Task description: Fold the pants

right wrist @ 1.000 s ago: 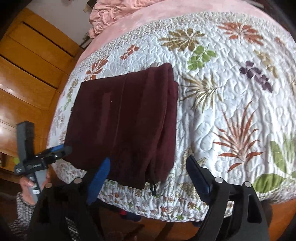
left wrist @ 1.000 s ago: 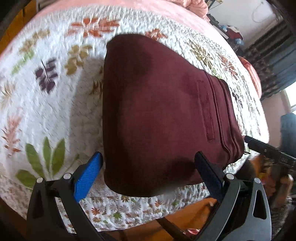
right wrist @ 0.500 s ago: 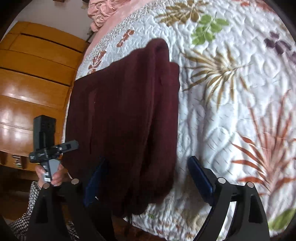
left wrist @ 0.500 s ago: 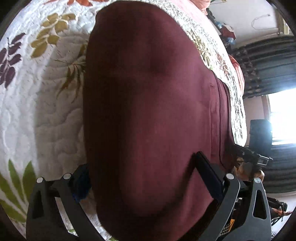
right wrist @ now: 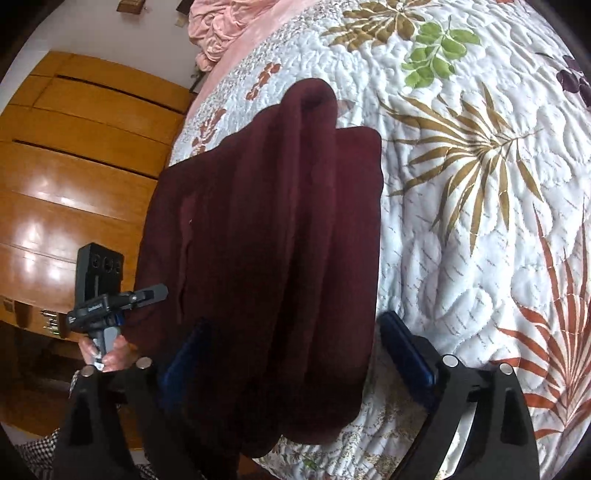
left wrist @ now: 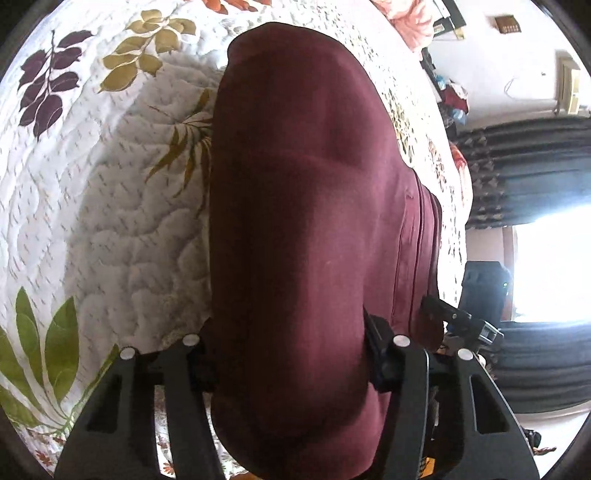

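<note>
The maroon pants lie folded in a thick stack on the quilted floral bedspread, near the bed's edge. My left gripper is open, its fingers straddling the near end of the stack, which bulges up between them. In the right wrist view the pants show their layered folded edge. My right gripper is open too, its blue-padded fingers on either side of the near corner of the stack. The left gripper appears in a hand at the stack's left side.
A wooden wardrobe stands beyond the bed's left edge. A pink blanket lies bunched at the bed's far end. Dark curtains and a bright window are to the right. The quilt spreads right of the pants.
Both grippers have moved forward and down onto the near edge of the stack, so the pants now fill the space between each pair of fingers. The pants themselves lie as before.
</note>
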Demonstrator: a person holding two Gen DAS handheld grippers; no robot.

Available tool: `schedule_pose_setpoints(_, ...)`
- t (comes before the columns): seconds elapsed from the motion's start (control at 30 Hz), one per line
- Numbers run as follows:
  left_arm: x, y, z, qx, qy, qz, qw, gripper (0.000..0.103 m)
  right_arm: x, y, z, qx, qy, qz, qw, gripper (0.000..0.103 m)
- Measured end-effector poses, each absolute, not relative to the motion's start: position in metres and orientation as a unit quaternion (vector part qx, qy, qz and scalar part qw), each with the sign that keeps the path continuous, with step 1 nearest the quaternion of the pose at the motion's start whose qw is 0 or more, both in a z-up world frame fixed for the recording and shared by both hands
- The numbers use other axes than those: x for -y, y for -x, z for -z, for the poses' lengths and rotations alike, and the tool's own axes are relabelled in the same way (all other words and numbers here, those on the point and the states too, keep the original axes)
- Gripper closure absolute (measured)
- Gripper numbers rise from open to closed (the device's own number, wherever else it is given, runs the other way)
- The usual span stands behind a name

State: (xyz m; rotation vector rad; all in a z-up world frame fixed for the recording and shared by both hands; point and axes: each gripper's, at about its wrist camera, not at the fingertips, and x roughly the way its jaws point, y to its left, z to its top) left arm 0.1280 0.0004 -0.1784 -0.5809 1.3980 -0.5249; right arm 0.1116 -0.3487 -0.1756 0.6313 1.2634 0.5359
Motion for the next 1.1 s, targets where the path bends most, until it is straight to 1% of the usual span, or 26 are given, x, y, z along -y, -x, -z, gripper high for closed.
schedule_pose_setpoints(0.03, 0.000, -0.128, 0.177, -0.626, 0.259, 0.234, 0.697, 0.049, 0.347, -0.110, 0.172, -0.574, -0.283, -0.238, 0.731, 0.024)
schedule_pose_setpoints(0.07, 0.001, -0.127, 0.177, -0.626, 0.258, 0.231, 0.699, 0.049, 0.344, -0.107, 0.168, -0.569, -0.281, -0.243, 0.734, 0.028)
schedule_pose_setpoints(0.13, 0.005, -0.127, 0.173, -0.628, 0.251, 0.220, 0.703, 0.049, 0.340, -0.106, 0.162, -0.563, -0.272, -0.249, 0.739, 0.052)
schedule_pose_setpoints(0.23, 0.009, -0.126, 0.163, -0.619, 0.242, 0.213, 0.717, 0.050, 0.343, -0.102, 0.153, -0.552, -0.295, -0.252, 0.738, 0.061)
schedule_pose_setpoints(0.33, 0.014, -0.123, 0.151, -0.606, 0.240, 0.211, 0.729, 0.053, 0.343, -0.100, 0.145, -0.544, -0.306, -0.253, 0.739, 0.065)
schedule_pose_setpoints(0.47, 0.006, -0.121, 0.139, -0.586, 0.259, 0.217, 0.737, 0.058, 0.349, -0.100, 0.121, -0.523, -0.297, -0.271, 0.751, 0.066)
schedule_pose_setpoints(0.57, 0.000, -0.126, 0.127, -0.564, 0.281, 0.219, 0.745, 0.059, 0.345, -0.108, 0.099, -0.515, -0.269, -0.272, 0.767, 0.067)
schedule_pose_setpoints(0.77, 0.015, -0.158, 0.092, -0.524, 0.266, 0.225, 0.777, 0.060, 0.351, -0.148, 0.061, -0.490, -0.237, -0.263, 0.797, 0.067)
schedule_pose_setpoints(0.9, 0.025, -0.198, 0.085, -0.507, 0.245, 0.218, 0.797, 0.060, 0.356, -0.189, 0.056, -0.485, -0.224, -0.246, 0.809, 0.066)
schedule_pose_setpoints(0.97, 0.030, -0.218, 0.100, -0.515, 0.227, 0.204, 0.801, 0.059, 0.356, -0.210, 0.068, -0.496, -0.219, -0.232, 0.808, 0.066)
schedule_pose_setpoints(1.0, 0.035, -0.226, 0.109, -0.525, 0.220, 0.196, 0.799, 0.058, 0.356, -0.220, 0.080, -0.508, -0.220, -0.222, 0.803, 0.064)
schedule_pose_setpoints(1.03, 0.036, -0.232, 0.120, -0.540, 0.213, 0.184, 0.793, 0.056, 0.355, -0.228, 0.097, -0.529, -0.219, -0.210, 0.793, 0.060)
schedule_pose_setpoints(1.07, 0.039, -0.238, 0.133, -0.561, 0.202, 0.168, 0.785, 0.048, 0.356, -0.235, 0.111, -0.548, -0.215, -0.194, 0.785, 0.054)
schedule_pose_setpoints(1.1, 0.041, -0.241, 0.147, -0.579, 0.186, 0.152, 0.779, 0.043, 0.355, -0.238, 0.128, -0.569, -0.202, -0.167, 0.779, 0.046)
